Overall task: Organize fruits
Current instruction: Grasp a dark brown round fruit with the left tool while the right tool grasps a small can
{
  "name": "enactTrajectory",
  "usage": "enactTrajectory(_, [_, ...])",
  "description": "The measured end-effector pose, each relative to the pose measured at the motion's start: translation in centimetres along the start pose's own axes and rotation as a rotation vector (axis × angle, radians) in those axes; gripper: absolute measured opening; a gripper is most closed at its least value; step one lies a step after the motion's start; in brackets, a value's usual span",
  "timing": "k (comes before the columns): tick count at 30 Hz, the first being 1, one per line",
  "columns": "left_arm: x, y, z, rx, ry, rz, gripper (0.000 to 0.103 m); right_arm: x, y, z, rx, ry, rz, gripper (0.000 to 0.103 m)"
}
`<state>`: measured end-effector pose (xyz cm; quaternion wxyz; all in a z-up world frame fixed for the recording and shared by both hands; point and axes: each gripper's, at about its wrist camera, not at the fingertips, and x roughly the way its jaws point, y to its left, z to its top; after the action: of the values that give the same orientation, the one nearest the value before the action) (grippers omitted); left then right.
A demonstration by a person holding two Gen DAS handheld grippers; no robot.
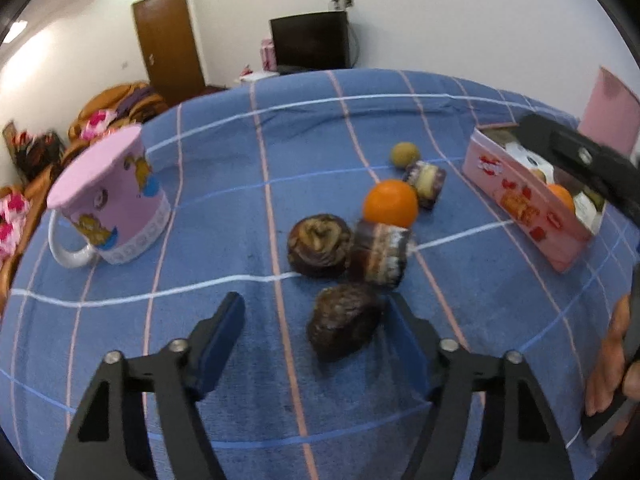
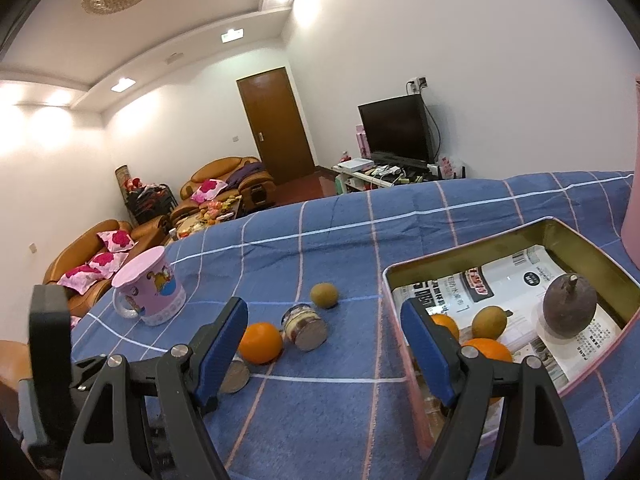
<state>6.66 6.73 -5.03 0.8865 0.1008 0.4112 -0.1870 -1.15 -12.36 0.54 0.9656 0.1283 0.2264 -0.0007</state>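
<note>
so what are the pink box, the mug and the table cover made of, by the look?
Pink box: looks like metal tin; the inside walls show a dull gold sheen and the rim is thin and rolled. Printed paper lines its floor.
Mug: probably glazed ceramic; smooth glossy white handle, printed cartoon on pink.
Table cover: woven cloth, matte blue check, with creases near the far edge.

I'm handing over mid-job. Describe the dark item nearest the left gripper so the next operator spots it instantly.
On the blue checked tablecloth, find the cluster of items left of the pink rectangular tin. The nearest piece, lying between the left gripper's open blue-padded fingers, is a dark brown, rough-skinned oval fruit. Unlike the swirl-topped brown round item behind it, it is matte and plain.
</note>
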Motion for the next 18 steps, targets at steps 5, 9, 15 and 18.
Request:
enactTrajectory(5, [0.4, 0.4, 0.0, -0.05, 0.029, -0.028, 0.054, 0.4, 0.8, -0.4, -0.025, 0.034, 0.022, 0.08])
enactTrajectory(9, [0.2, 0.2, 0.2, -0.052, 0.015, -0.052, 0.035, 0.7, 1.6, -0.6, -0.051, 0.066, 0.05, 0.08])
enactTrajectory(15, [-2.3, 2.9, 0.4, -0.171, -0.128, 0.094, 0.035, 2.2, 3.8, -1.3, -0.123, 0.161, 0.111, 0.08])
enactTrajectory(18, [-3.3, 4.3, 0.5, -0.249, -0.182, 0.119, 0.035, 3.3, 5.5, -1.8, -0.183, 0.217, 0.134, 0.08])
